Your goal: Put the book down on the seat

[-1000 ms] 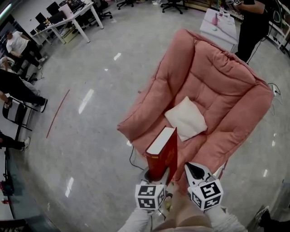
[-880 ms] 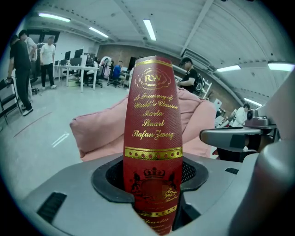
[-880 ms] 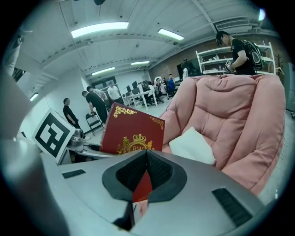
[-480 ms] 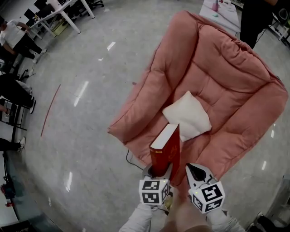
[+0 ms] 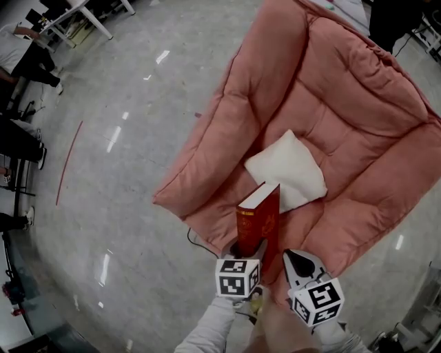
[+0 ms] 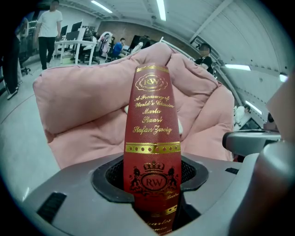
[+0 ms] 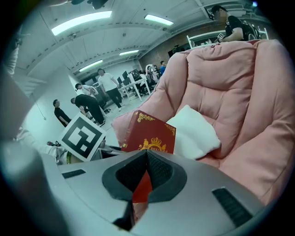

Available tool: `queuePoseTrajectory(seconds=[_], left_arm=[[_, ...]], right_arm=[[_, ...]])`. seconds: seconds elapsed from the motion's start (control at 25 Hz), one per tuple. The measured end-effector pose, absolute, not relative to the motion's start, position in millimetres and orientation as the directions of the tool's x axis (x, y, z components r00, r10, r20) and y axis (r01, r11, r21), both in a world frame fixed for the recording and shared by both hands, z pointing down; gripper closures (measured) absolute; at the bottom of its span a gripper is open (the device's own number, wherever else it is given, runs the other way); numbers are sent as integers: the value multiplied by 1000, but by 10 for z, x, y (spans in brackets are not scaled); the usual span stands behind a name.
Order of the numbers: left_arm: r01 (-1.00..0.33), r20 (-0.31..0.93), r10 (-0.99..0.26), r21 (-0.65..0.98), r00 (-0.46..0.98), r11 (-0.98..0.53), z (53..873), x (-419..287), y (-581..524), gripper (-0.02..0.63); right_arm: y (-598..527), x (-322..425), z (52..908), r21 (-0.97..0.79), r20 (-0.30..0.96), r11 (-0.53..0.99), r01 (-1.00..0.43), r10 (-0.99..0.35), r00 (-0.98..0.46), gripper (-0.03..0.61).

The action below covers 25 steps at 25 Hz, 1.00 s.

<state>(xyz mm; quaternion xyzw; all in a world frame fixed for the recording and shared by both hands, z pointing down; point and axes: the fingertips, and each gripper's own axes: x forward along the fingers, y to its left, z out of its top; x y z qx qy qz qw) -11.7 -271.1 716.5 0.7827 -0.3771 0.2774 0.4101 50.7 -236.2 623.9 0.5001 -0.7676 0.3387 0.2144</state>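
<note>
A red hardback book with gold print stands upright, spine toward me, and my left gripper is shut on its lower end. In the left gripper view the book's spine fills the gap between the jaws of the left gripper. It hovers over the front edge of the pink padded armchair, just short of a white pillow on the seat. My right gripper is beside it on the right, shut and holding nothing. In the right gripper view, the book's cover shows past the right gripper.
Grey polished floor surrounds the chair. A cable lies on the floor at the chair's front left corner. People sit at desks at the far left, and a red line marks the floor. A person in black stands behind the chair.
Both grippers and the book have moved closer to the armchair, so the book's top now overlaps the seat's front edge near the pillow. The left gripper's hold on the book is unchanged.
</note>
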Motion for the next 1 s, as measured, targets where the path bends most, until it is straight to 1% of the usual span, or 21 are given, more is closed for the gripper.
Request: queuePoseTrajectory(seconds=[0.24, 0.4, 0.48, 0.6, 0.68, 0.84, 1.0], left_arm=[[-808, 744, -335, 463, 578, -366, 7297, -82, -2951, 365], [-823, 776, -316, 424, 546, -378, 7373, -144, -2938, 356], [-840, 801, -317, 381, 508, -386, 7423, -219, -2923, 339], [-864, 824, -335, 323, 458, -386, 7441, -350, -2919, 287], [-879, 829, -354, 300, 432, -370, 7417, -447, -2915, 269], [-905, 835, -390, 268, 389, -330, 7350, -654, -2915, 249], [-914, 833, -406, 259, 375, -313, 7274, -773, -2875, 250]], right_arm=[[-2355, 454, 6322, -321, 677, 267, -909, -607, -417, 574], [-2368, 415, 6311, -327, 672, 274, -904, -605, -426, 572], [-2369, 382, 6295, -330, 668, 279, -902, -605, -432, 574], [-2357, 337, 6260, -335, 662, 291, -896, -604, -444, 574], [-2337, 320, 6237, -339, 658, 296, -893, -603, -450, 574], [-2312, 274, 6185, -342, 653, 307, -888, -601, -460, 574], [-2296, 220, 6121, -341, 644, 321, -883, -604, -469, 574]])
